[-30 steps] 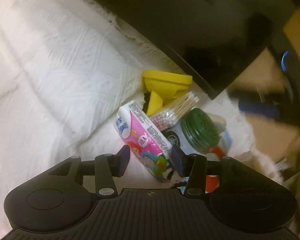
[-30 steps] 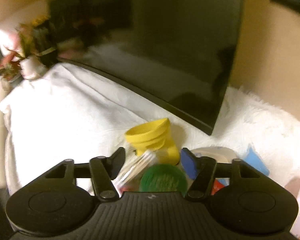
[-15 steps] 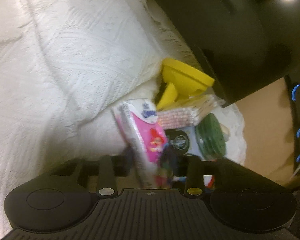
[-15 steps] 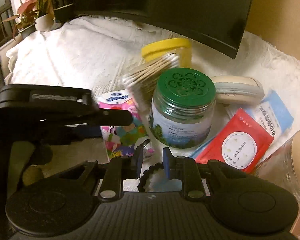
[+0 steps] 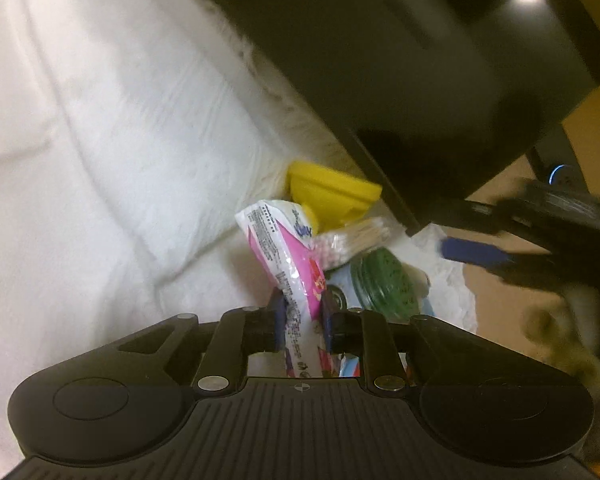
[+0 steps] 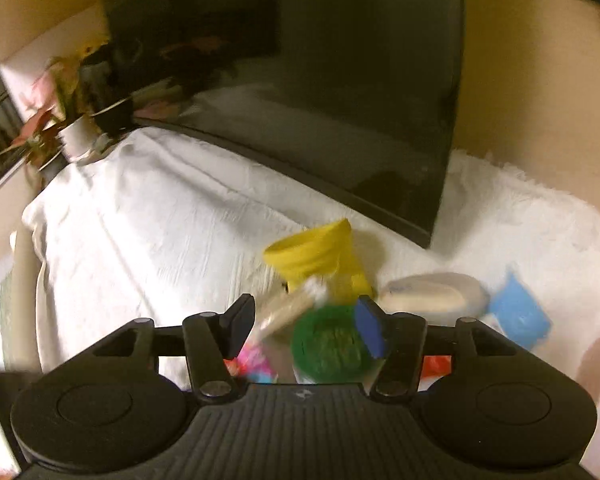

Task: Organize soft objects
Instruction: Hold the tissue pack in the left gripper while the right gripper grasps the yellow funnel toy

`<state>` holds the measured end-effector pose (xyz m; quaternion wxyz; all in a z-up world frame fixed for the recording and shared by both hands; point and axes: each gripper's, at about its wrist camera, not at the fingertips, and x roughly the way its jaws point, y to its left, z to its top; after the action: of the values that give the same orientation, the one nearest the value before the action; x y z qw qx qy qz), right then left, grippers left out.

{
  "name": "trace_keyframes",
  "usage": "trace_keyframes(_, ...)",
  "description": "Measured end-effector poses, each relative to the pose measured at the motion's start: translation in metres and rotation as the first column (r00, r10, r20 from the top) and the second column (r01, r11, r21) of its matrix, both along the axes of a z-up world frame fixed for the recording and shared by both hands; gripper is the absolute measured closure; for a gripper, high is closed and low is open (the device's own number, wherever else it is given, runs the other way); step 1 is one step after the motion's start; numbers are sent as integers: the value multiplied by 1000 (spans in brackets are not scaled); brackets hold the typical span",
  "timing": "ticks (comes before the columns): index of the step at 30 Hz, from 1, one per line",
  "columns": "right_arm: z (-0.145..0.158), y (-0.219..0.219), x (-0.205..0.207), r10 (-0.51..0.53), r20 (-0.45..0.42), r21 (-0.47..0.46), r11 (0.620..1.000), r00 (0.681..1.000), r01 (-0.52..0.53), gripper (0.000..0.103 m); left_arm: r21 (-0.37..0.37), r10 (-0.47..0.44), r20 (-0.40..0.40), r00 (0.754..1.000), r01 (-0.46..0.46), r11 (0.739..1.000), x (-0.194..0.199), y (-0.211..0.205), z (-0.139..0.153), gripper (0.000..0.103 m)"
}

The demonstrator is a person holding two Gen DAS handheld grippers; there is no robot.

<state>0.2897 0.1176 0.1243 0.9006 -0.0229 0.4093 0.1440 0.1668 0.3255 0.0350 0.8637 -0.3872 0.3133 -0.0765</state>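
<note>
**Left gripper clamps the tissue pack; right gripper opens and pulls up**

The left gripper (image 5: 302,318), open around the tissue pack (image 5: 288,264) a second ago, now has its fingers pressed against the pack's sides, and the pack stands tilted, lifted at its near end. The right gripper (image 6: 306,330), nearly closed and low over the black ring half a second ago, now has its jaws wide apart and sits higher, above the green-lidded jar (image 6: 330,344), its view again facing the dark screen (image 6: 340,92).
</note>
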Motion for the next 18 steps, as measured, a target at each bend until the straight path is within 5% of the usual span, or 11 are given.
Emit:
trace_keyframes(6,-33,25,42,-27,-100,-82,996,995,18,48,49,65,4,998,-65,997,-7,23,7,83)
trace_keyframes(12,-33,36,39,13,-76,-108,994,997,-21,89,62,136,-18,990,-135,989,-11,44,8,83)
trace_keyframes(18,-11,32,37,18,-16,-70,997,1000,-19,100,76,150,-1,989,-149,986,-14,52,12,82)
